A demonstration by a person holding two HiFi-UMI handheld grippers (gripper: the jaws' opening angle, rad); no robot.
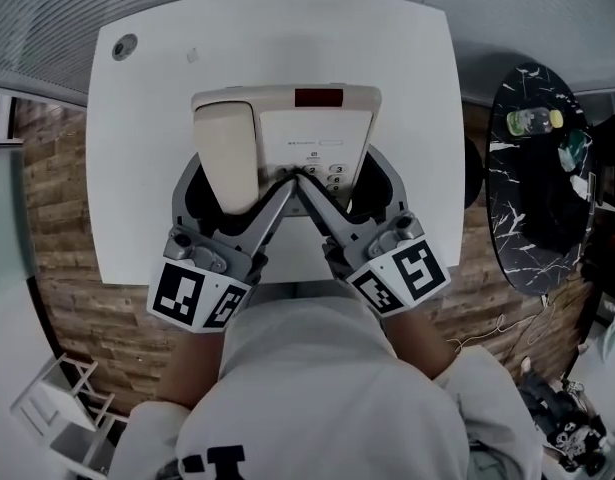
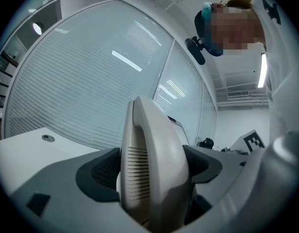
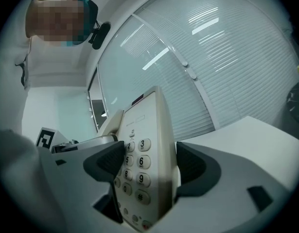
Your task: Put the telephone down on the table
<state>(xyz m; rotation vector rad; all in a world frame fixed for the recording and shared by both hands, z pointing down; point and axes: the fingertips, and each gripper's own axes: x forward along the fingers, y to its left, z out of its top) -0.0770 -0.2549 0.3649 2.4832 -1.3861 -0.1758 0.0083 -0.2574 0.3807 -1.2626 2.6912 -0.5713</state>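
Observation:
A cream desk telephone (image 1: 287,128), with its handset on the left and keypad on the right, is held over the white table (image 1: 137,168). Whether it touches the tabletop cannot be told. My left gripper (image 1: 237,193) is shut on the handset side. In the left gripper view the handset (image 2: 149,154) fills the space between the dark pads (image 2: 103,171). My right gripper (image 1: 345,190) is shut on the keypad side. There the number keys (image 3: 139,161) face the left pad, and the phone's body is clamped between both pads.
The white table has a round cable grommet (image 1: 124,46) at its far left corner. A black marble round table (image 1: 537,178) with a bottle (image 1: 532,120) stands to the right. A white rack (image 1: 62,398) sits on the wooden floor at lower left. Slatted glass walls lie beyond the table.

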